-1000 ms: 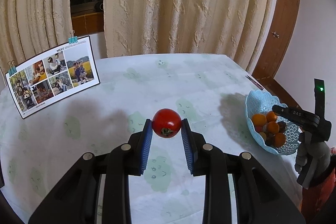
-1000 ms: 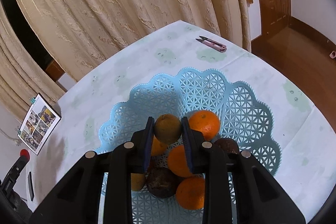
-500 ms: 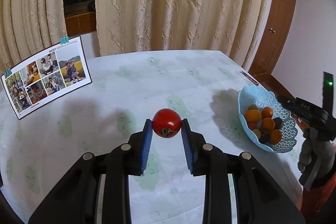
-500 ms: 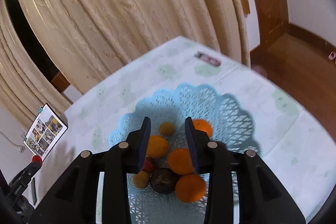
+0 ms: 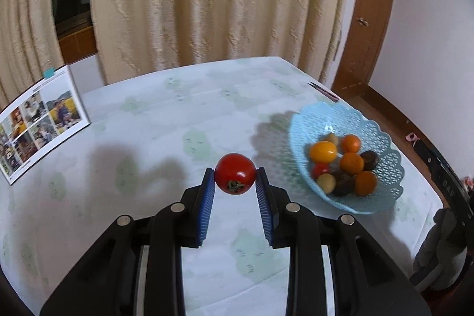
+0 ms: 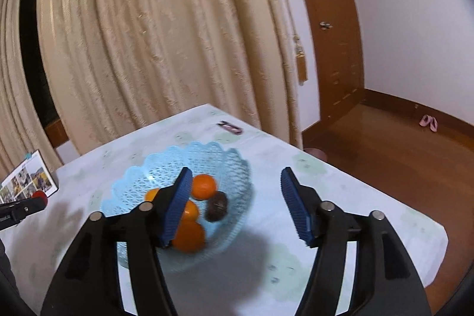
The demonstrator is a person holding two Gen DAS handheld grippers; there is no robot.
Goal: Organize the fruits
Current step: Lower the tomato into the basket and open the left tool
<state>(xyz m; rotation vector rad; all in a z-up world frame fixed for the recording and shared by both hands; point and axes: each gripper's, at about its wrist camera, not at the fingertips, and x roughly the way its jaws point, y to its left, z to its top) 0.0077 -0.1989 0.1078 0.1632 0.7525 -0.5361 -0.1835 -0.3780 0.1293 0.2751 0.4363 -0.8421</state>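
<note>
Oranges fill basket; left tongs clamp tomato; right tongs spread apart.

Soft, even daylight fills both views, with no harsh glare. Broad grey shadows lie on the bench, one beside the basket in the left wrist view. The right wrist view is motion-blurred throughout, smearing the curtain and basket. Fisheye bending curves both frames toward dark vignetted corners.
</note>
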